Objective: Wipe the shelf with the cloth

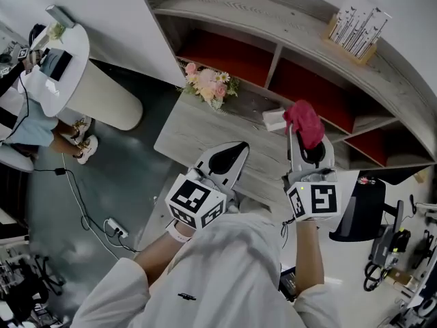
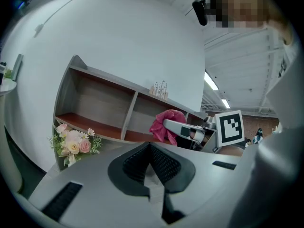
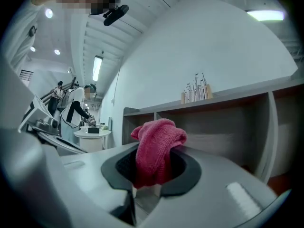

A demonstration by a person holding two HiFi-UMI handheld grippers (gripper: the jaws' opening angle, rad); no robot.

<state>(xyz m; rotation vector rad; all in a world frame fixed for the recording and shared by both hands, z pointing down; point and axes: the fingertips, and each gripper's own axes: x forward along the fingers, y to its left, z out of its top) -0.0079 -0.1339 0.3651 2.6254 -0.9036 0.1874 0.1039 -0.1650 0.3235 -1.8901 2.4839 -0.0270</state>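
The grey wooden shelf (image 1: 287,29) with red compartment floors stands ahead of me, above a grey counter (image 1: 198,132). My right gripper (image 1: 305,142) is shut on a pink knitted cloth (image 1: 304,121), held in front of the middle compartment. In the right gripper view the cloth (image 3: 156,148) bulges up from between the jaws, with the shelf (image 3: 223,122) behind it. My left gripper (image 1: 237,149) hovers over the counter to the left, shut, with nothing in it. The left gripper view shows its pads (image 2: 161,163) meeting, with the cloth (image 2: 163,125) and the shelf (image 2: 95,103) beyond.
A bunch of pink and white flowers (image 1: 208,82) lies at the shelf's left end. A small white box (image 1: 274,119) sits by the cloth. A holder of printed cards (image 1: 356,27) stands on the shelf top. A round white table (image 1: 65,63) and floor cables (image 1: 113,227) are on the left.
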